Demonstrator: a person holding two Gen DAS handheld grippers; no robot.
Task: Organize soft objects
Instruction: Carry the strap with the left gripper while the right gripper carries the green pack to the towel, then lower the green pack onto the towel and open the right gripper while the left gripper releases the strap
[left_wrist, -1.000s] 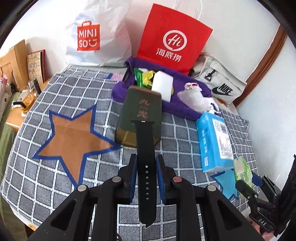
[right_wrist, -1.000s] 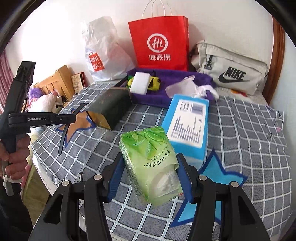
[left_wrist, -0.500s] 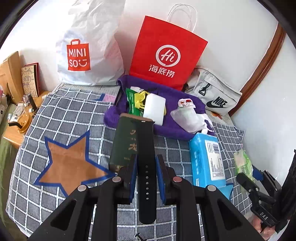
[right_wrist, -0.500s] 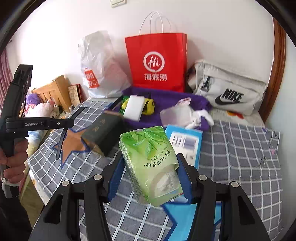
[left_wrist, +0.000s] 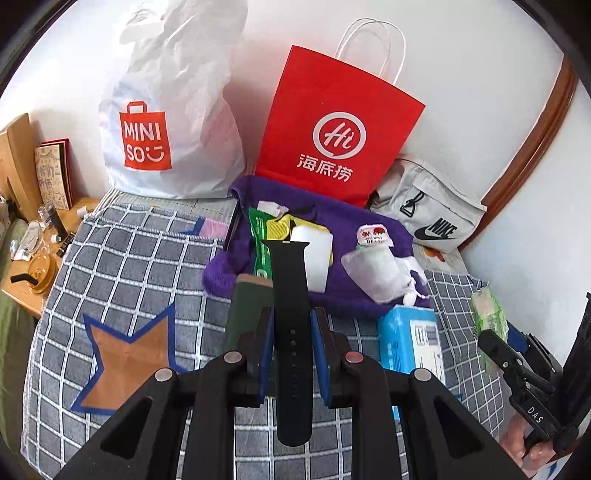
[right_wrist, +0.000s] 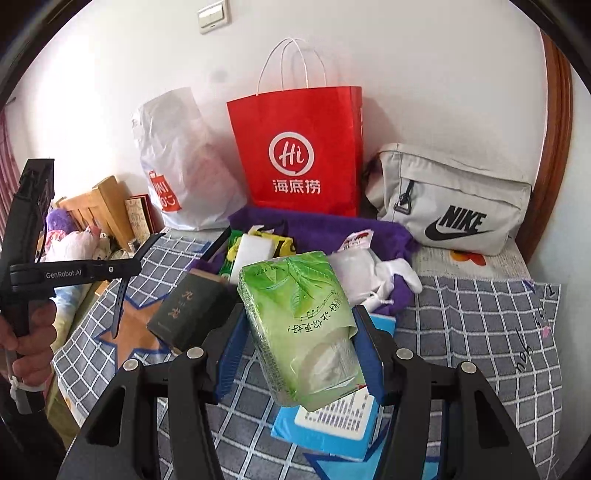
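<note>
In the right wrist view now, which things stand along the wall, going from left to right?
White plastic bag → red paper bag → grey Nike pouch.

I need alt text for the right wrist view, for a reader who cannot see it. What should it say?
The right gripper is shut on a green tissue pack above a grey checked blanket. Behind it a purple towel holds small items, with a red paper bag and a grey Nike bag by the wall. At far left, the left gripper holds a black watch strap.
</note>
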